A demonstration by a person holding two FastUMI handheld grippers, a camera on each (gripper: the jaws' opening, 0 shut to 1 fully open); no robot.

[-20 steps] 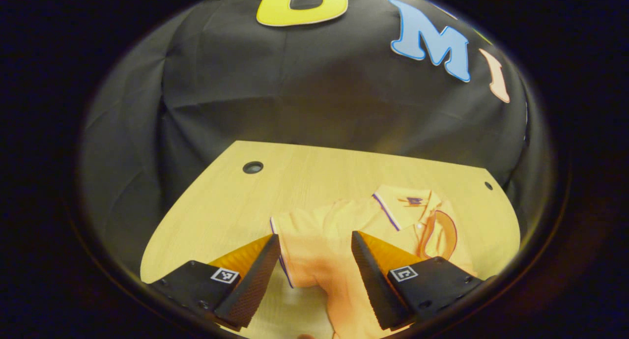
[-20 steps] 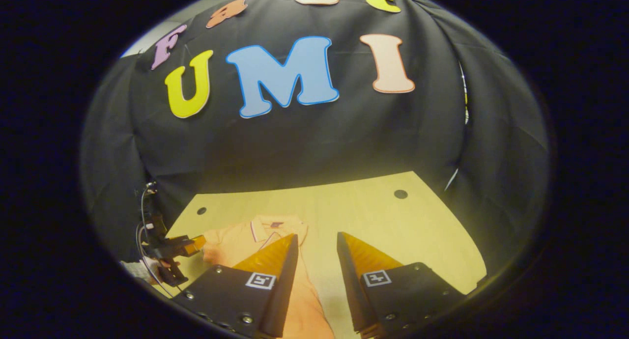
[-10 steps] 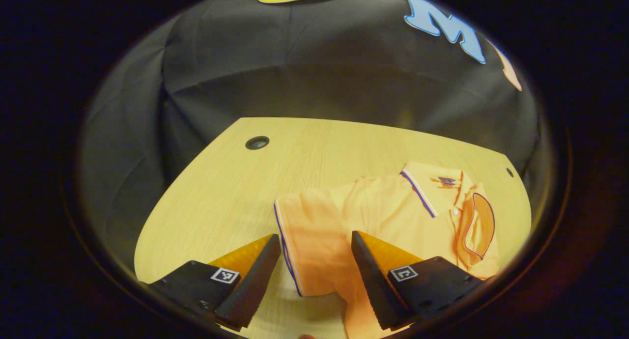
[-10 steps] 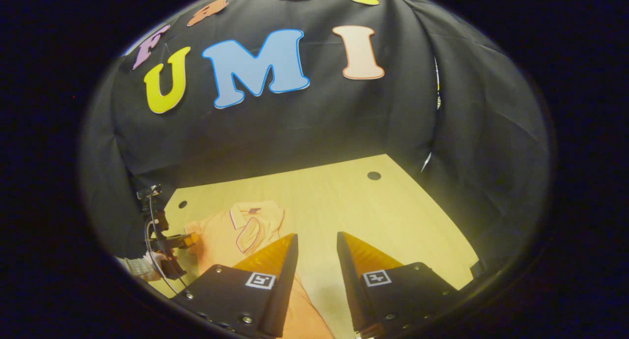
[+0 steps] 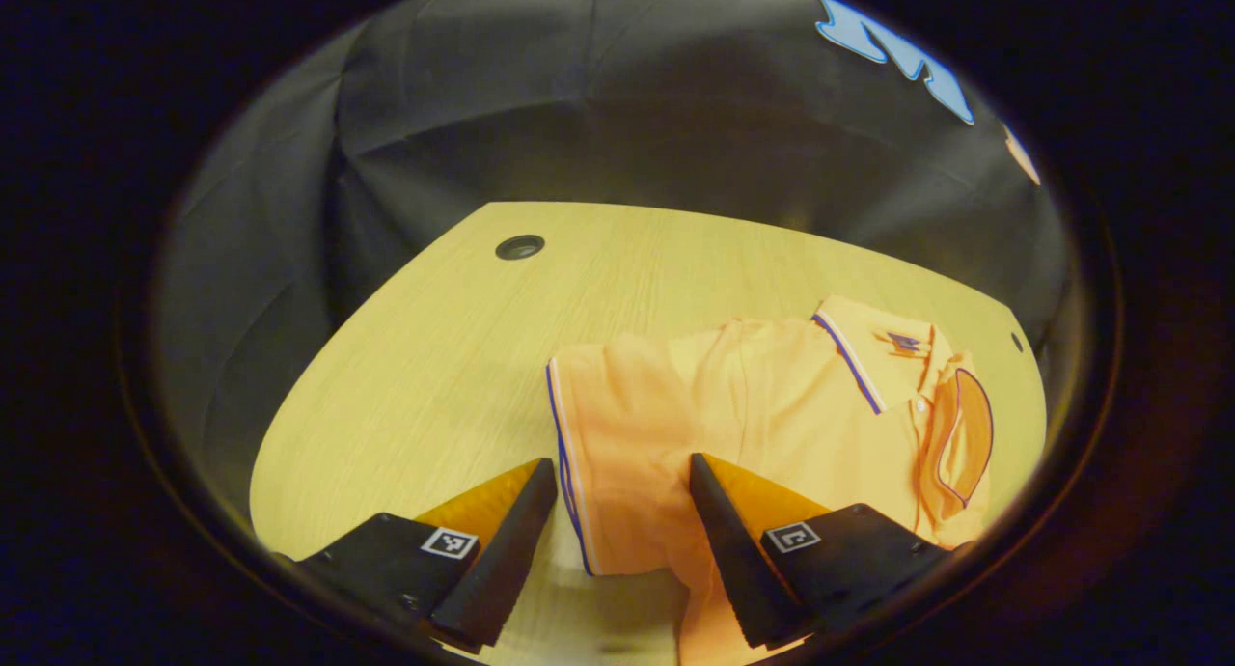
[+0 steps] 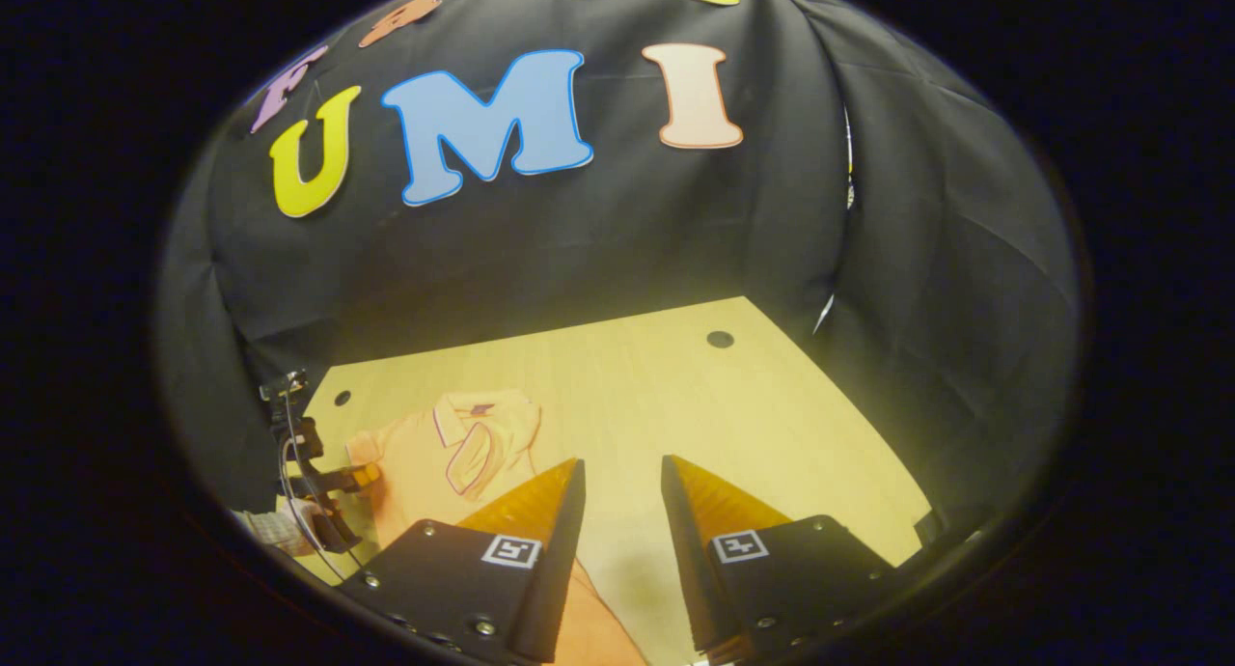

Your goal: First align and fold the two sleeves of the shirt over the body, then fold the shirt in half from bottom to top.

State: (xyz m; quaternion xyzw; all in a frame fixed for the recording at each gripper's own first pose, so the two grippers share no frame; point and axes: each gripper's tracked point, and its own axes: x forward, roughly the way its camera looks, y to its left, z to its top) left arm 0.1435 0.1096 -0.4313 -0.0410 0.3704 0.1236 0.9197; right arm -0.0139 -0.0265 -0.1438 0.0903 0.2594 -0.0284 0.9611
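Observation:
An orange polo shirt (image 5: 772,415) with purple trim lies on the wooden table (image 5: 434,357), collar to the far right. One sleeve (image 5: 965,434) lies folded over the chest. The other sleeve (image 5: 617,425) is spread flat toward me, its trimmed cuff edge running down between my fingers. My left gripper (image 5: 620,463) hovers open over that sleeve, gripping nothing. In the right gripper view the shirt (image 6: 453,444) lies at the left, and the left gripper (image 6: 338,478) shows at its far edge. My right gripper (image 6: 622,463) is open over bare wood beside the shirt's body.
Round cable holes sit in the table near its back corners (image 5: 520,247) (image 6: 719,339). The black cloth wall closes the table's far side and both ends. A hand with a cuffed sleeve (image 6: 270,531) holds the left gripper. Bare wood stretches to the right of the shirt (image 6: 772,425).
The left gripper view has tipped down and the spread sleeve now lies flatter and fuller between its fingers. My right gripper has drifted off the shirt toward bare table. Both stay open.

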